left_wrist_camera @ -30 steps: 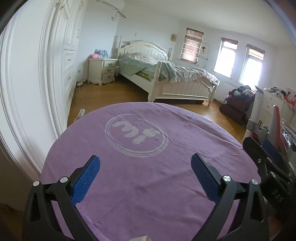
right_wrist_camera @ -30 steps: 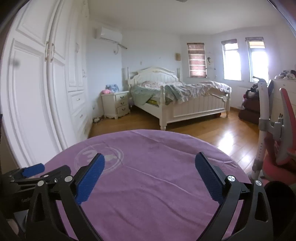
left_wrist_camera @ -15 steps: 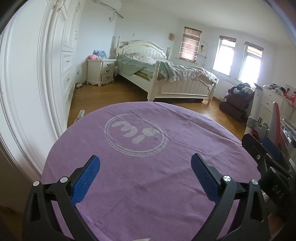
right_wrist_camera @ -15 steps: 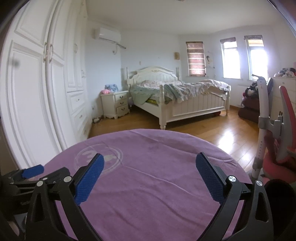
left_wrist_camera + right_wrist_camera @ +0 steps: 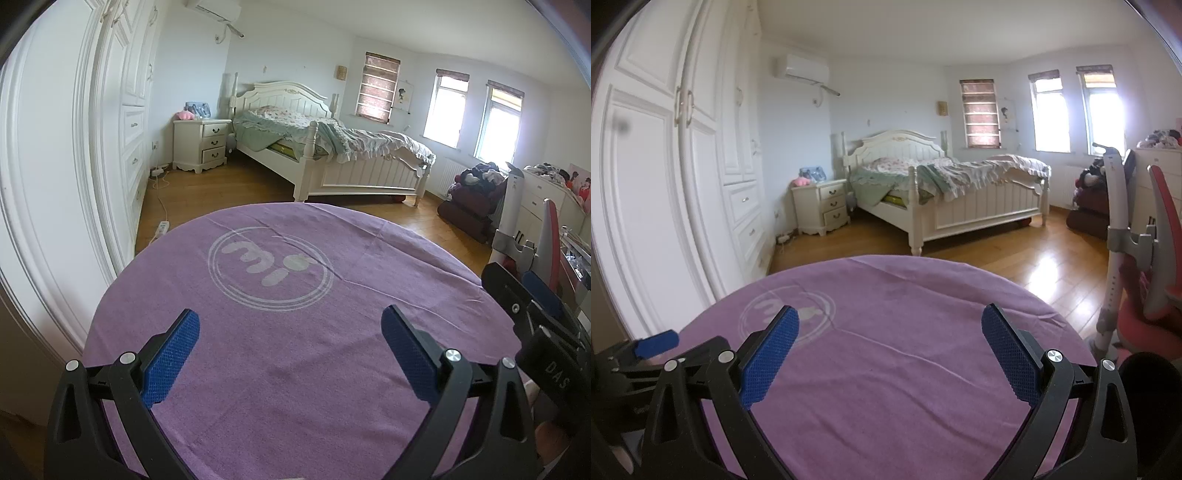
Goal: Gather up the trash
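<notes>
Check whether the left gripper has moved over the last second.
Yes, slightly. The left gripper has tilted upward: the air conditioner now shows fully at the top, and the bed sits lower in the left wrist view.

Left claw (image 5: 290,343) and right claw (image 5: 890,341) — side by side (level) — gape wide, empty.

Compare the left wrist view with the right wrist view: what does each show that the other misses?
Only the left wrist view shows the white power strip on the floor and the right gripper at its edge. Only the right wrist view shows the red chair clearly and the left gripper. Both show the purple tablecloth, its round logo, the bed, the nightstand, open empty jaws and no trash.
</notes>
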`<state>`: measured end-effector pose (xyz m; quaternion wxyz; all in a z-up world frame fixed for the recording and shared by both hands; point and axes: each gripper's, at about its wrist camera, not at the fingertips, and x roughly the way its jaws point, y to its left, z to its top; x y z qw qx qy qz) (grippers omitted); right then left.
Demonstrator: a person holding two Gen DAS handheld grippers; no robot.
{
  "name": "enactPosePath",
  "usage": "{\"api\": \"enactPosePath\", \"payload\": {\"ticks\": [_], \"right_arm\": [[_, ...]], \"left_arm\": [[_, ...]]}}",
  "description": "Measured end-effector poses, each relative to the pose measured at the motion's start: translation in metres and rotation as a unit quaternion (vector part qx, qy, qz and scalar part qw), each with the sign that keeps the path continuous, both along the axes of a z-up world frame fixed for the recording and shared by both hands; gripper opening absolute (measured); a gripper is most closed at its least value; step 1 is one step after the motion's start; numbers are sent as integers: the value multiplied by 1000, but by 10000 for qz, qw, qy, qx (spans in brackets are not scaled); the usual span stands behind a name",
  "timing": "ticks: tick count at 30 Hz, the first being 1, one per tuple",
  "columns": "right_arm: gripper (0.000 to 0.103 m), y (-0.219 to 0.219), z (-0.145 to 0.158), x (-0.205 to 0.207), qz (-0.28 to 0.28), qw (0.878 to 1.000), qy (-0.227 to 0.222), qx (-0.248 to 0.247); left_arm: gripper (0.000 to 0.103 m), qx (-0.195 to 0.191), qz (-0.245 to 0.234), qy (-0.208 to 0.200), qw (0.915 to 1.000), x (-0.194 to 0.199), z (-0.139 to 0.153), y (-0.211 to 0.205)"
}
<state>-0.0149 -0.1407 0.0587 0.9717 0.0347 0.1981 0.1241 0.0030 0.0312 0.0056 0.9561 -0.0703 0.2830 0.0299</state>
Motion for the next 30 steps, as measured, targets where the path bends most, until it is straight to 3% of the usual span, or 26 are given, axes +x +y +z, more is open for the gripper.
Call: {"api": "enactPosePath", "payload": {"ticks": [30], "right_arm": [[98,4,2,0,-34,10000,29,54]], "left_arm": [[98,7,-148,75,9999,5,-1,3]]}}
